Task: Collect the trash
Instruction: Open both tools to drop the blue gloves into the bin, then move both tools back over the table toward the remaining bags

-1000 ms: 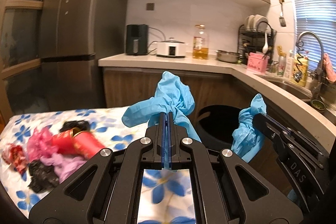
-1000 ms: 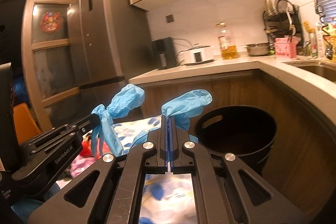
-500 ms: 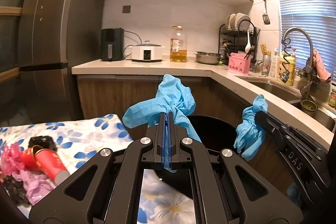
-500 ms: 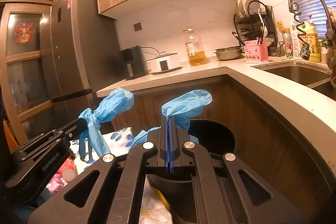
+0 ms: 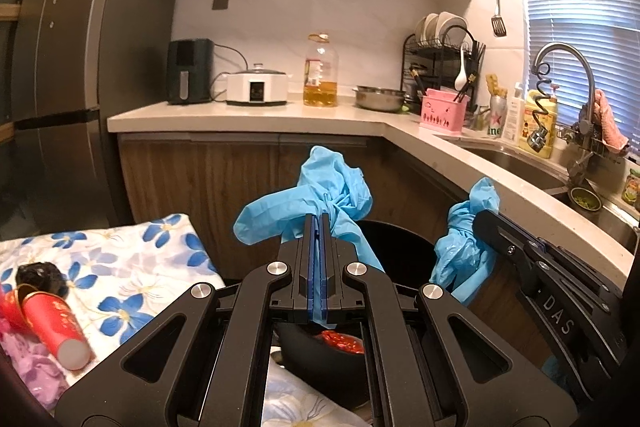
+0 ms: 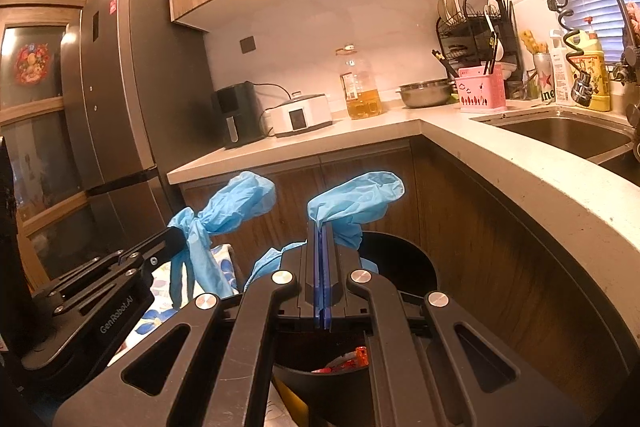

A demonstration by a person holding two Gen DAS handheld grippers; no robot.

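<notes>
Kitchen counters wrap the background, with a tall grey fridge (image 5: 60, 67) at the upper left of the left wrist view and a sink (image 5: 516, 163) under the blinds at the far right. At lower left lies a flowered cloth (image 5: 132, 267) carrying leftover rubbish: a red paper cup (image 5: 52, 323) on its side, a black crumpled scrap (image 5: 40, 277) beside it, and purple wrapping (image 5: 28, 371) at the frame's edge.

Centre frame, the left gripper (image 5: 319, 223) is clamped tight on a blue glove (image 5: 316, 195), whose bunched fingers flop out above the jaws. Just below and beyond it sits the black bin (image 5: 400, 247), mouth up, with something red already inside (seen through the gripper frame). To the right, the right gripper (image 6: 320, 227) is likewise closed hard on a second blue glove (image 6: 356, 199), which stands up from its tips.

Both gloves look to be hanging roughly over the bin's opening, the right one nearer its far rim, so I'd judge the coming move is simply letting go; the drop is straight down.
</notes>
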